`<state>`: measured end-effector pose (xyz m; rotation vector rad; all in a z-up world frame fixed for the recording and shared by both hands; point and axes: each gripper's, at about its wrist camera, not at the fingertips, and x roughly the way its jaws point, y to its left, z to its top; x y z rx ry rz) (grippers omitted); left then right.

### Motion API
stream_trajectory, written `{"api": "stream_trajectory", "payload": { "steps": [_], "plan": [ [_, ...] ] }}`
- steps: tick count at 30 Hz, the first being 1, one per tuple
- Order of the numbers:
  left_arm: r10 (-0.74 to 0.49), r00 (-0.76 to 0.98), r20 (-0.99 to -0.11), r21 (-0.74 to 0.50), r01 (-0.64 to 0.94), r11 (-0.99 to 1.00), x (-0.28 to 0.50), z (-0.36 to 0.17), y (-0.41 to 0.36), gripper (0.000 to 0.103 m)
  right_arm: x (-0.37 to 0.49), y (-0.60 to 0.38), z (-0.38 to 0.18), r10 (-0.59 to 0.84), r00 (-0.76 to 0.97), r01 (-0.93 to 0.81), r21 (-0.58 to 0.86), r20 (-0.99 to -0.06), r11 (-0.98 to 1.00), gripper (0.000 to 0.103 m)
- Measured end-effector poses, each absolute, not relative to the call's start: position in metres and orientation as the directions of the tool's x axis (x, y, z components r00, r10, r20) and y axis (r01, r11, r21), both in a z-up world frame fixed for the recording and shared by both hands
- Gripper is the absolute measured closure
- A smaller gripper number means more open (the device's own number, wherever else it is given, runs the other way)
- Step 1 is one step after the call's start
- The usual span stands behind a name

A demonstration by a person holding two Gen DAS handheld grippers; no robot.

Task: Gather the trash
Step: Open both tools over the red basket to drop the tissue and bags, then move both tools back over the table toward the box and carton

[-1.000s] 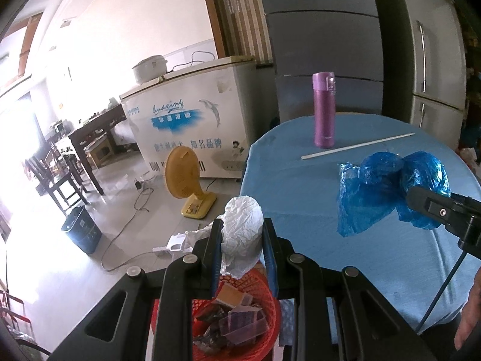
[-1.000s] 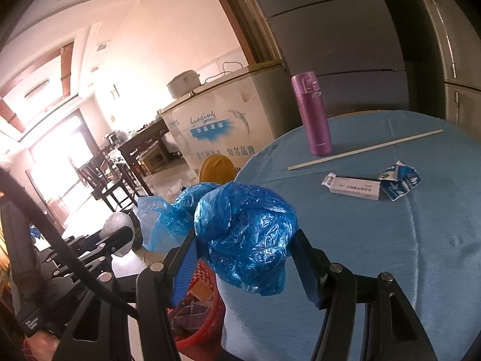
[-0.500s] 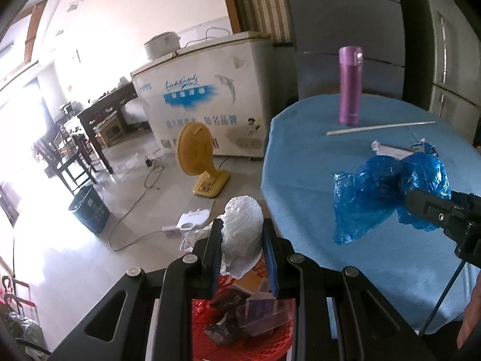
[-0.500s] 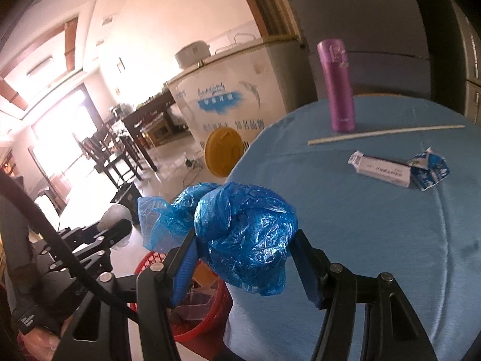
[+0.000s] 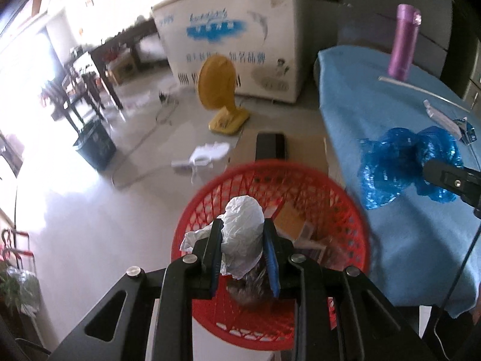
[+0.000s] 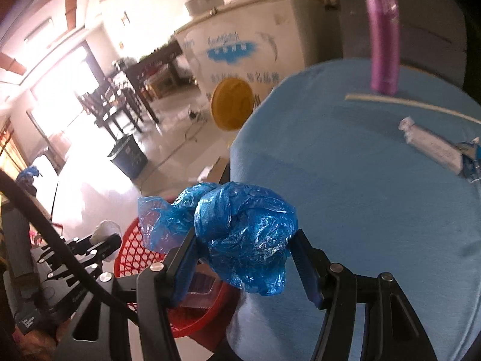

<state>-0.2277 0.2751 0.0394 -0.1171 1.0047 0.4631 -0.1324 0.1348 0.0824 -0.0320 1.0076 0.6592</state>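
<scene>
White crumpled bag (image 5: 242, 234) pinched in my left claw (image 5: 243, 255), directly over red basket (image 5: 345, 204), not yet dropped. Blue bag wad (image 6: 243, 234) clamped in right claw (image 6: 246, 258), beside basket, above table (image 6: 360, 210) edge. Basket already holds scraps. Left on table: flattened carton (image 6: 433, 147), blue wrapper (image 6: 472, 162), stick (image 6: 405, 105).

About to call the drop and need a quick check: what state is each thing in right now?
Left gripper: shut on white bag, above the basket.
Right gripper: shut on blue bag, beside the basket.
Red basket: upright, partly filled.
Purple bottle: upright, capped.
Carton: flattened on the table.
</scene>
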Motion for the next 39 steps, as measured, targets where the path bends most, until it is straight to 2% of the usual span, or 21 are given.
{"api": "stream_trajectory", "payload": {
  "steps": [5, 9, 11, 18, 39],
  "plan": [
    [0.274, 0.409, -0.870, 0.085, -0.423, 0.902, -0.233, 0.019, 0.280, 0.074, -0.130, 0.155, 0.059, 0.515, 0.285, -0.537, 0.310, -0.809, 0.785, 0.036],
    [0.256, 0.391, -0.884, 0.072, -0.427, 0.901, -0.234, 0.013, 0.280, 0.054, -0.130, 0.164, 0.051, 0.545, 0.209, -0.557, 0.360, -0.812, 0.749, 0.035],
    [0.262, 0.389, -0.883, 0.075, -0.435, 0.897, -0.235, 0.013, 0.280, 0.050, -0.130, 0.162, 0.051, 0.571, 0.194, -0.555, 0.391, -0.798, 0.734, 0.035],
    [0.278, 0.382, -0.881, 0.086, -0.450, 0.889, -0.235, 0.015, 0.288, 0.049, -0.133, 0.149, 0.058, 0.647, 0.208, -0.546, 0.462, -0.734, 0.699, 0.035],
    [0.260, 0.417, -0.871, 0.123, -0.328, 0.937, -0.209, 0.029, 0.225, 0.048, -0.110, 0.034, 0.081, 0.640, 0.407, -0.351, 0.536, -0.652, 0.768, 0.035]
  ]
}}
